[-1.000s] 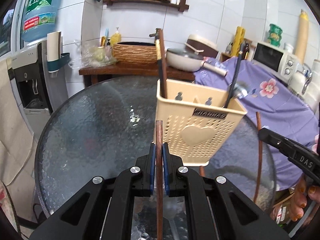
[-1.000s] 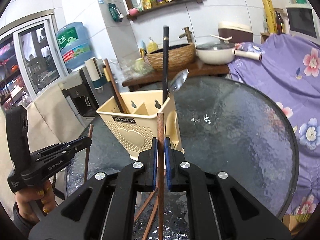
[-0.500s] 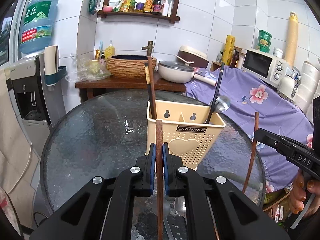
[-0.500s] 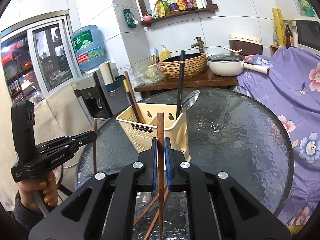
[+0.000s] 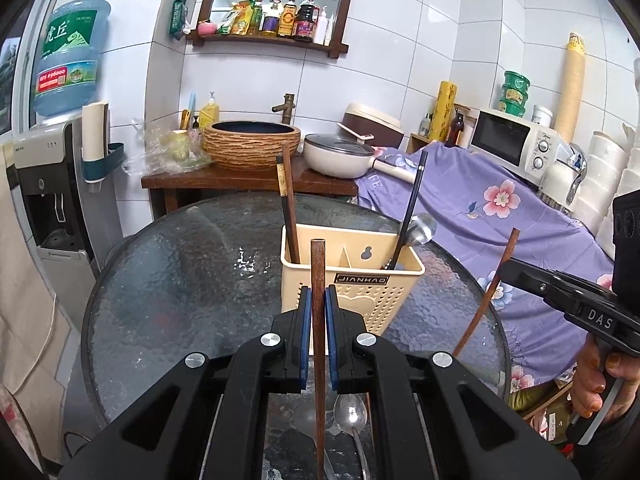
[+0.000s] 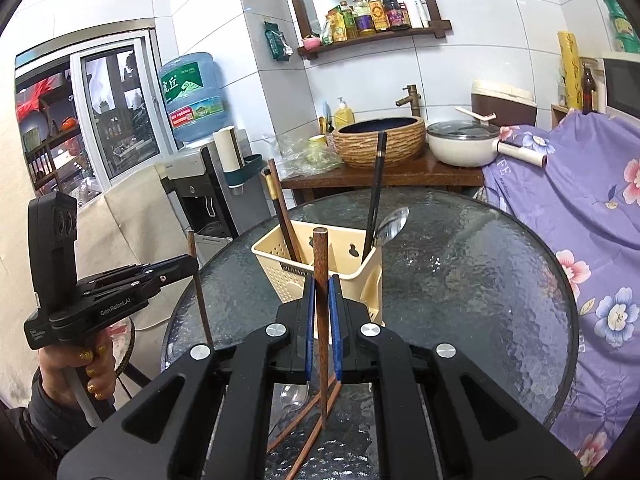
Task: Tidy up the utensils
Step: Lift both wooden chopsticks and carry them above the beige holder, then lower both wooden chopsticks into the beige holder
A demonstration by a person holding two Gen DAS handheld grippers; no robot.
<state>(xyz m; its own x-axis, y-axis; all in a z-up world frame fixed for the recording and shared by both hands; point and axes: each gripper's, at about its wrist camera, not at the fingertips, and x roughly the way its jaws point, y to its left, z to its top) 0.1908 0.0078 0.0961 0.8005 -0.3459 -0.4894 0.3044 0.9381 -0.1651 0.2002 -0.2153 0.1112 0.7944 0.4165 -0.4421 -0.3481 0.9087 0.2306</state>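
A cream slotted utensil holder point(image 5: 360, 280) stands on the round glass table point(image 5: 180, 280); it also shows in the right wrist view point(image 6: 288, 272). It holds a brown chopstick point(image 5: 286, 208), a black chopstick point(image 5: 410, 208) and a metal spoon point(image 5: 420, 228). My left gripper point(image 5: 318, 312) is shut on an upright wooden chopstick point(image 5: 319, 272), in front of the holder. My right gripper point(image 6: 322, 300) is shut on another wooden chopstick point(image 6: 321, 256), also near the holder. Each gripper shows in the other's view, at right point(image 5: 508, 268) and left point(image 6: 192, 260).
Spoons point(image 5: 352, 416) and loose chopsticks point(image 6: 316, 428) lie on the glass near me. A wooden counter with a basin point(image 5: 252, 144) and a pan point(image 5: 340, 156) stands behind the table. A purple floral cloth point(image 5: 480, 200) is at right, a water dispenser point(image 5: 44, 200) at left.
Both grippers pulled back and levelled out, so the holder looks smaller and more upright. Both keep their chopsticks.
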